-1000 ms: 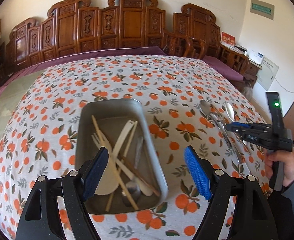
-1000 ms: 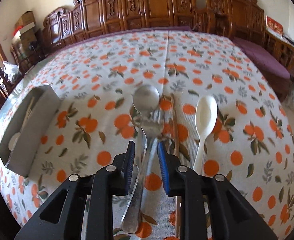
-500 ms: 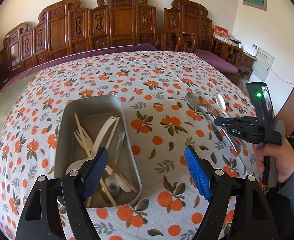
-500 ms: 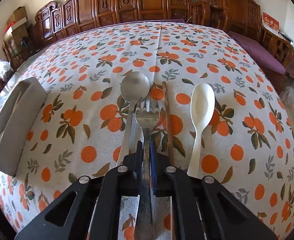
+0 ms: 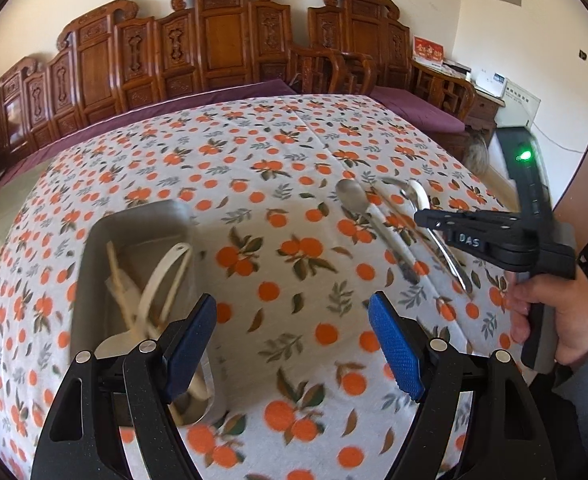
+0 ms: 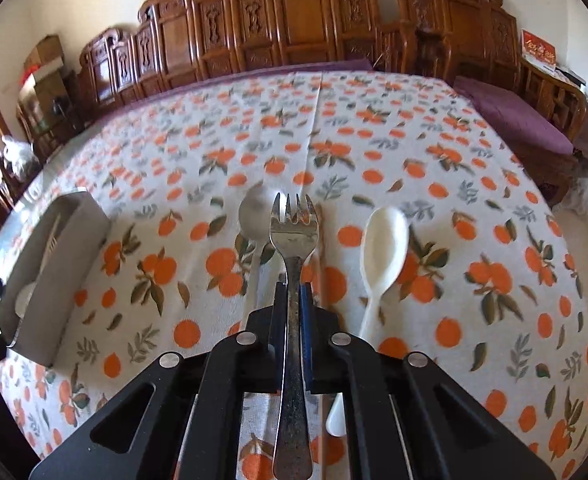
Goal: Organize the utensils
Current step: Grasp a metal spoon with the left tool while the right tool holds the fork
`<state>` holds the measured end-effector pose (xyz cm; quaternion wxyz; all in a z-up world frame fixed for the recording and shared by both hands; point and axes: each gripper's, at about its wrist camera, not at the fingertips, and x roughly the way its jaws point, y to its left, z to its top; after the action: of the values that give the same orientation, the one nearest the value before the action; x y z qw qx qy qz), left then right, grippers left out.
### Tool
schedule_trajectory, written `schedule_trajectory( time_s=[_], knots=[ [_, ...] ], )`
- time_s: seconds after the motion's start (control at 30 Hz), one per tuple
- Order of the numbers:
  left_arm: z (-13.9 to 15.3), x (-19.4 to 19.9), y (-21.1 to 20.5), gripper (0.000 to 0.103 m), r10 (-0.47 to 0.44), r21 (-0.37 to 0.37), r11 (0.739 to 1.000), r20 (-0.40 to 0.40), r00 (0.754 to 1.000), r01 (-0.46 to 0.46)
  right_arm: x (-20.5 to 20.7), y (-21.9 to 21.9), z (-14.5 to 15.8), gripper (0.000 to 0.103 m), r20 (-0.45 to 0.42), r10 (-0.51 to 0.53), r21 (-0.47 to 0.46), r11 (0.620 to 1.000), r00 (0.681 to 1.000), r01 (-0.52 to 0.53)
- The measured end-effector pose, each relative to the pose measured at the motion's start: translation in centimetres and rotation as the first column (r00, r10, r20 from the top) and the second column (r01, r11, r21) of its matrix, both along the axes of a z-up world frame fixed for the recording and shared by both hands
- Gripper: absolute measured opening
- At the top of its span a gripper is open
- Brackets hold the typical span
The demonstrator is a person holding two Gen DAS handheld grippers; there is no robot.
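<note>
The fork [image 6: 294, 236] is steel, its tines bright, its handle dull and speckled; it points away from the camera, tines lifted clear of the cloth [image 6: 474, 208], its handle pinched between the pads of the right gripper [image 6: 292, 300], whose jaws are pressed onto it; beneath it to the left lies a steel spoon [image 6: 254, 216], to the right a white spoon [image 6: 386, 240], both flat on the cloth; a brown stick shows beside the fork, mostly hidden; far left sits the grey tray [image 6: 74, 240], holding pale utensils, with bare cloth between it and the fork; the left gripper [image 5: 294, 328] hangs with jaws spread and nothing between them, just right of the tray [image 5: 94, 260]; a hand [image 5: 562, 320] grips the right tool's handle near the table's right edge.
</note>
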<state>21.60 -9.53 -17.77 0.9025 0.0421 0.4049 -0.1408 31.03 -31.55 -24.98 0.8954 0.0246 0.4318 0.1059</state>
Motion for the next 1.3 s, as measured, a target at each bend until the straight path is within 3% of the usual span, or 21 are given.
schedule_trajectory(
  time_s=[0.27,0.47,0.6,0.83,1.0,1.1,1.3],
  knots=[
    [-1.6,4.4,-5.0,0.073,-0.047,0.008,0.999,-0.046,0.998,0.047,0.1,-2.9,0.5,0.008,0.019,-0.029,0.026,0.999,0.999,0.029],
    [-3.5,8.0,-8.2,0.058,-0.05,-0.028,0.999,-0.114,0.992,0.047,0.4,-4.6,0.4,0.008,0.014,-0.053,0.061,0.997,0.998,0.052],
    [-4.8,9.9,-9.8,0.042,-0.048,-0.044,0.998,-0.156,0.987,0.041,0.5,-5.0,0.5,0.008,0.02,-0.06,0.073,0.996,0.998,0.058],
    [-6.9,11.9,-12.2,0.03,-0.04,-0.001,0.999,-0.203,0.978,0.04,0.6,-5.4,0.4,0.008,0.013,-0.069,0.098,0.993,0.998,0.067],
    [-7.4,12.4,-12.9,0.019,-0.029,0.037,0.999,-0.214,0.976,0.038,0.5,-5.4,0.4,0.008,0.013,-0.068,0.109,0.992,0.998,0.066],
    [-7.5,12.7,-12.1,0.008,-0.024,0.014,1.0,-0.234,0.972,0.028,0.6,-5.3,0.4,0.008,0.01,-0.063,0.109,0.992,0.998,0.062],
    [-7.4,12.4,-10.2,0.005,-0.027,0.026,0.999,-0.254,0.967,0.035,0.5,-4.5,0.5,0.008,0.012,-0.037,0.095,0.995,0.999,0.036]
  ],
)
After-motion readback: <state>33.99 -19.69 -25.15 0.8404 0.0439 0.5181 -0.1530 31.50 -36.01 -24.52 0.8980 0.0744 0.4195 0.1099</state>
